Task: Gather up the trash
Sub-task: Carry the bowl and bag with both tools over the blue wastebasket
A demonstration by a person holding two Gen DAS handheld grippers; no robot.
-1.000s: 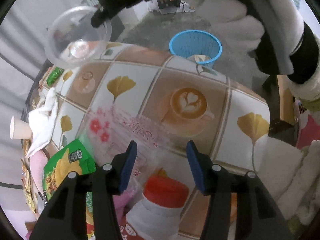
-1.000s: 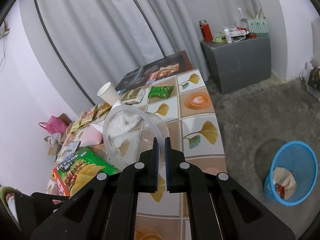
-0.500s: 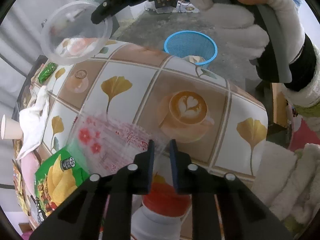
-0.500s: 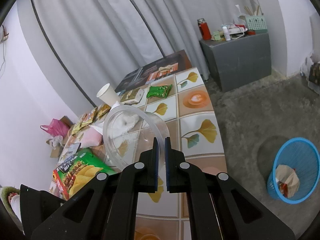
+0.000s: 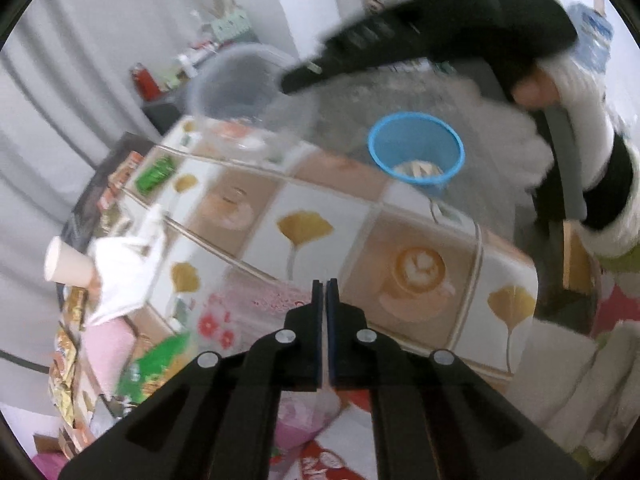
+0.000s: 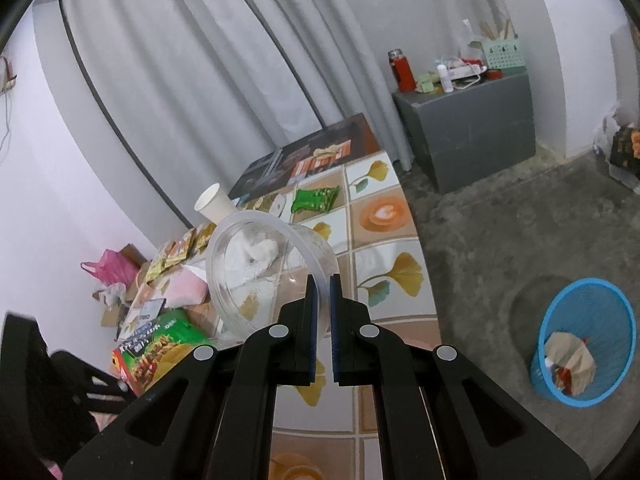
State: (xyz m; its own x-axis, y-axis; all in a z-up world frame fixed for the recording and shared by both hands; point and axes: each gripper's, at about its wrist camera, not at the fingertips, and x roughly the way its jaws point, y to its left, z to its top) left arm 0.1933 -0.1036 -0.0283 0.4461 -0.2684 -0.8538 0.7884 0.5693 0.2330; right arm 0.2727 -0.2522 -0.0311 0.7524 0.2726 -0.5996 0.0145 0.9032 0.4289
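Observation:
My right gripper [image 6: 324, 280] is shut on the rim of a clear plastic cup [image 6: 260, 268] and holds it in the air above the tiled table [image 6: 384, 272]. In the left wrist view the cup [image 5: 236, 92] hangs from the right gripper [image 5: 288, 84] above the table's far end. My left gripper [image 5: 324, 285] is shut on the edge of a clear plastic bag printed with pink flowers [image 5: 240, 312], which lies on the table [image 5: 320, 208]. A blue mesh trash basket [image 6: 588, 340] with paper in it stands on the floor beside the table; it also shows in the left wrist view [image 5: 416, 156].
On the table lie a white tissue [image 5: 124, 272], a paper cup [image 5: 66, 266], a green snack bag [image 5: 154, 172], a green chips box [image 6: 160, 344] and several snack packets [image 6: 180, 248]. A grey cabinet [image 6: 472, 120] stands by the curtain.
My left gripper has shut, from wide open, on the edge of the flowered bag and has lifted. My right gripper has kept the cup and drifted slightly.

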